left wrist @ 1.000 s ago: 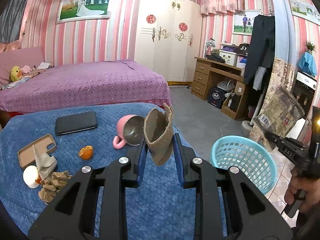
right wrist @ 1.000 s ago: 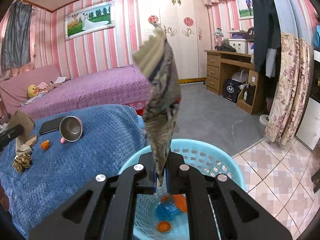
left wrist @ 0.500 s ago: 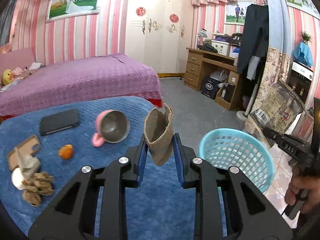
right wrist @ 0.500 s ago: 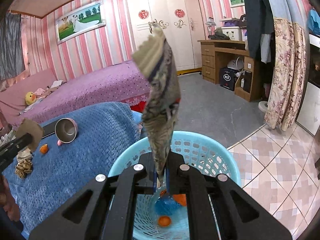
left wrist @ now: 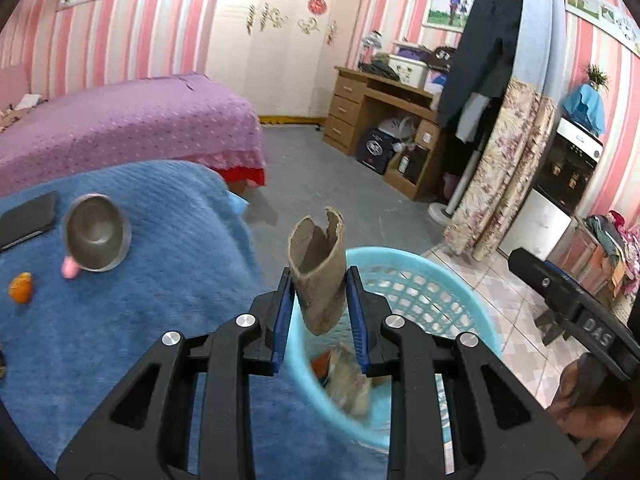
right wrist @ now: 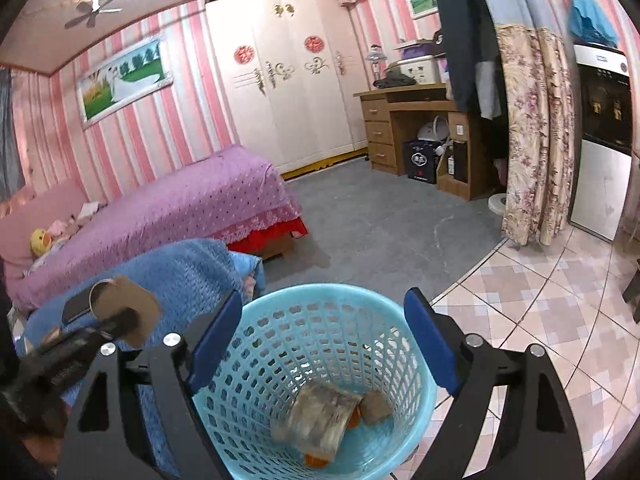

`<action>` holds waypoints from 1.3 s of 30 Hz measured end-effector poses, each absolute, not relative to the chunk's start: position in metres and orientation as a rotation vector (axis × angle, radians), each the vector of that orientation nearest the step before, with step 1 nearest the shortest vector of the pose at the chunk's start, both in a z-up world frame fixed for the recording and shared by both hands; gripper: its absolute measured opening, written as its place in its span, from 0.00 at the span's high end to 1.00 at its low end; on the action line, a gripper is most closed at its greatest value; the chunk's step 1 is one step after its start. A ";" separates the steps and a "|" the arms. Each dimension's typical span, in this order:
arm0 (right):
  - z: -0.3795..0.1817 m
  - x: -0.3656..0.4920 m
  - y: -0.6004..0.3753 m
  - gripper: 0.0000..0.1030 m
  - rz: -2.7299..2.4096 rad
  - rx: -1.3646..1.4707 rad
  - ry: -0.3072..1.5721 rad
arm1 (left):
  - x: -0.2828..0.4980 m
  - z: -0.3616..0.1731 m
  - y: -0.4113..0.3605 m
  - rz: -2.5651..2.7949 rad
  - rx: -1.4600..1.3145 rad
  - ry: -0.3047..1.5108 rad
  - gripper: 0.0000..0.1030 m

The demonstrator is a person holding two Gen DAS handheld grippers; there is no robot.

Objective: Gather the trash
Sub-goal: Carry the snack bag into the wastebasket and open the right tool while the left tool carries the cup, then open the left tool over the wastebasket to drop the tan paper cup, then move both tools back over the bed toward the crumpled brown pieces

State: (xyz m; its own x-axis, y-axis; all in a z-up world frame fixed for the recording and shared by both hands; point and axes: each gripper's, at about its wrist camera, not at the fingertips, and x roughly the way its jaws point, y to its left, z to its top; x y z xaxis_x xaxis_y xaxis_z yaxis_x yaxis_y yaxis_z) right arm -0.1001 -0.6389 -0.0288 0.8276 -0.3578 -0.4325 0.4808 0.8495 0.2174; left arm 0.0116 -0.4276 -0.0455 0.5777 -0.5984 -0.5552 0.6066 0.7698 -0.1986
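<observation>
My left gripper (left wrist: 319,300) is shut on a torn brown cardboard tube (left wrist: 318,268) and holds it upright over the near rim of the light blue trash basket (left wrist: 420,276). From the right wrist view the same tube (right wrist: 128,308) shows at the left, beside the basket (right wrist: 280,312). My right gripper (right wrist: 322,340) hangs above the basket with its jaws opening wide and nothing between them. A crumpled snack wrapper (right wrist: 320,420) lies at the bottom of the basket among other scraps.
A blue blanket (left wrist: 140,320) covers the surface left of the basket, with a tipped pink metal mug (left wrist: 96,238), an orange peel (left wrist: 20,288) and a dark phone (left wrist: 28,220) on it. A purple bed (right wrist: 168,208), a wooden desk (right wrist: 404,124) and a floral curtain (right wrist: 528,140) stand beyond.
The right gripper has opened and the snack wrapper has dropped into the basket. The left gripper has carried the cardboard tube rightward from above the blanket to the basket's rim.
</observation>
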 end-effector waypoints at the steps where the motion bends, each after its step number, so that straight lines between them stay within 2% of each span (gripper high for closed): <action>1: -0.027 -0.101 -0.640 0.20 -0.463 0.330 0.380 | 0.011 -0.045 -0.433 -0.709 0.011 0.645 0.75; 3: -0.026 -0.106 -0.643 0.20 -0.492 0.341 0.354 | 0.010 -0.042 -0.443 -0.736 -0.012 0.650 0.59; 5: -0.026 -0.108 -0.644 0.20 -0.519 0.361 0.342 | 0.009 -0.040 -0.452 -0.762 -0.014 0.651 0.18; 6: -0.028 -0.106 -0.646 0.20 -0.516 0.371 0.348 | 0.007 -0.039 -0.453 -0.758 0.002 0.640 0.16; 10: -0.028 -0.095 -0.632 0.20 -0.477 0.337 0.382 | 0.008 -0.035 -0.438 -0.687 0.064 0.603 0.16; 13: -0.022 -0.088 -0.611 0.20 -0.446 0.303 0.374 | 0.014 -0.031 -0.397 -0.629 0.047 0.605 0.16; 22: -0.023 -0.042 -0.512 0.20 -0.254 0.162 0.454 | 0.017 0.003 -0.219 -0.371 0.046 0.500 0.14; 31: -0.031 0.002 -0.391 0.19 -0.032 0.079 0.514 | 0.022 -0.013 -0.074 -0.096 0.052 0.481 0.10; 34: -0.035 0.014 -0.346 0.19 0.043 0.035 0.533 | 0.035 -0.027 -0.017 -0.037 -0.065 0.548 0.10; 39: -0.054 0.033 -0.280 0.19 0.163 -0.013 0.594 | 0.037 -0.046 0.025 0.020 -0.096 0.591 0.10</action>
State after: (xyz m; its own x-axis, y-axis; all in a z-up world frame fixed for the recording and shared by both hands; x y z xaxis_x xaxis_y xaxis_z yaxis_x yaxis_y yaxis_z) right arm 0.0328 -0.2804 -0.0538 0.8162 0.1490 -0.5582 -0.1567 0.9870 0.0344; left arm 0.0367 0.0248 -0.0457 0.8302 -0.0089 -0.5574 -0.0463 0.9953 -0.0849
